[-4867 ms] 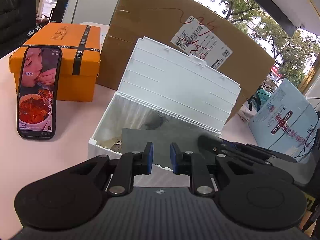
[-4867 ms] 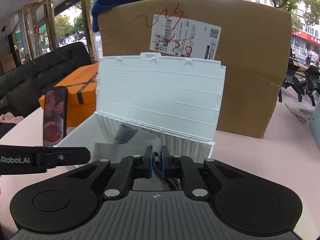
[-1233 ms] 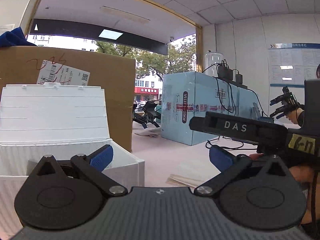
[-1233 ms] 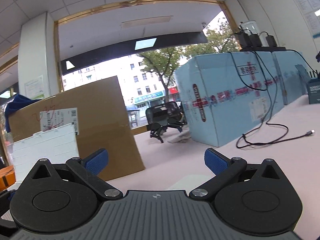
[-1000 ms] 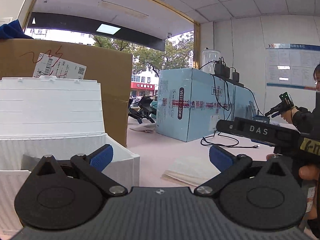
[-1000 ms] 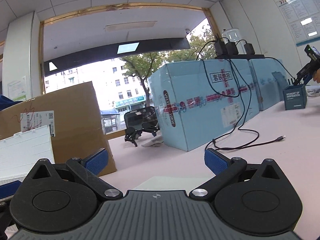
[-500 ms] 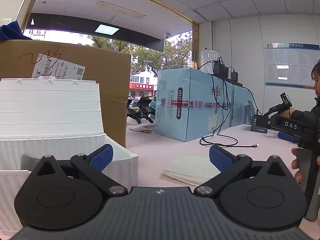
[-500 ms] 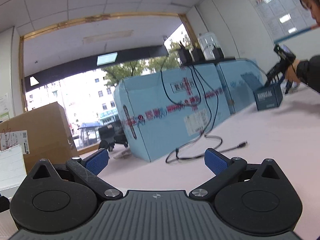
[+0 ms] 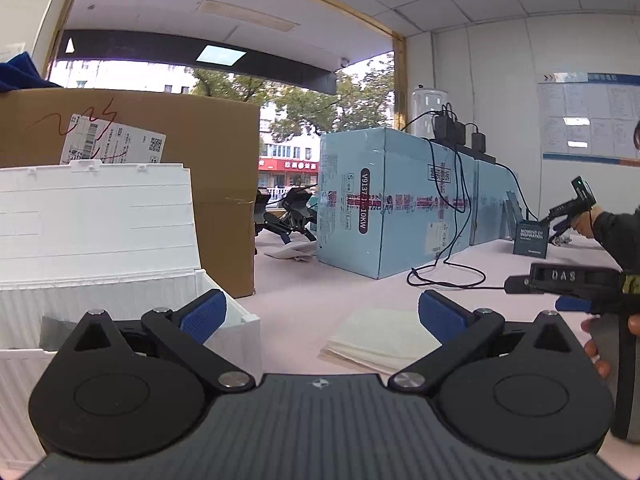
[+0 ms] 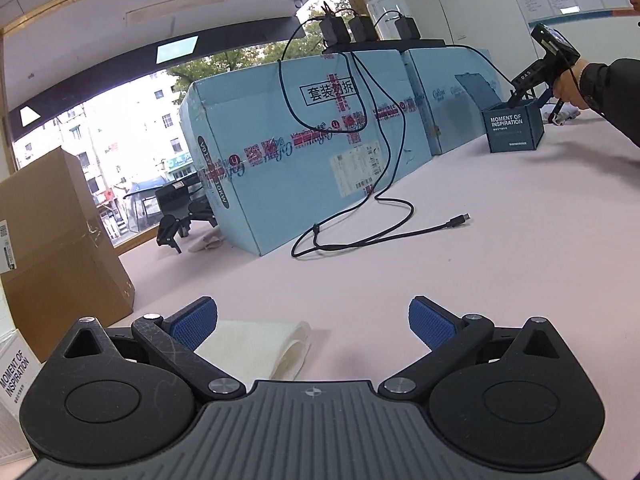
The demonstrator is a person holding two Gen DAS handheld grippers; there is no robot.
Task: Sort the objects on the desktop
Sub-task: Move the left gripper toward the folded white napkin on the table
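Observation:
A white storage box (image 9: 120, 240) stands at the left with its lid up and a grey cloth (image 9: 56, 332) inside. My left gripper (image 9: 322, 314) hovers open and empty beside the box's right wall. A folded cream cloth (image 9: 380, 340) lies on the pink table just ahead and to the right. In the right wrist view the same cream cloth (image 10: 260, 344) lies under the left finger of my right gripper (image 10: 314, 322), which is open and holds nothing.
A large brown cardboard box (image 9: 160, 160) rises behind the white box. A big light-blue carton (image 10: 320, 140) stands at the back, with a black cable (image 10: 380, 236) trailing onto the table. A small dark box (image 10: 512, 126) and another person's arm (image 10: 608, 80) are at far right.
My right gripper has swung right and tilted down, so the cream cloth and more table now show. The left gripper has hardly moved. Both stay open.

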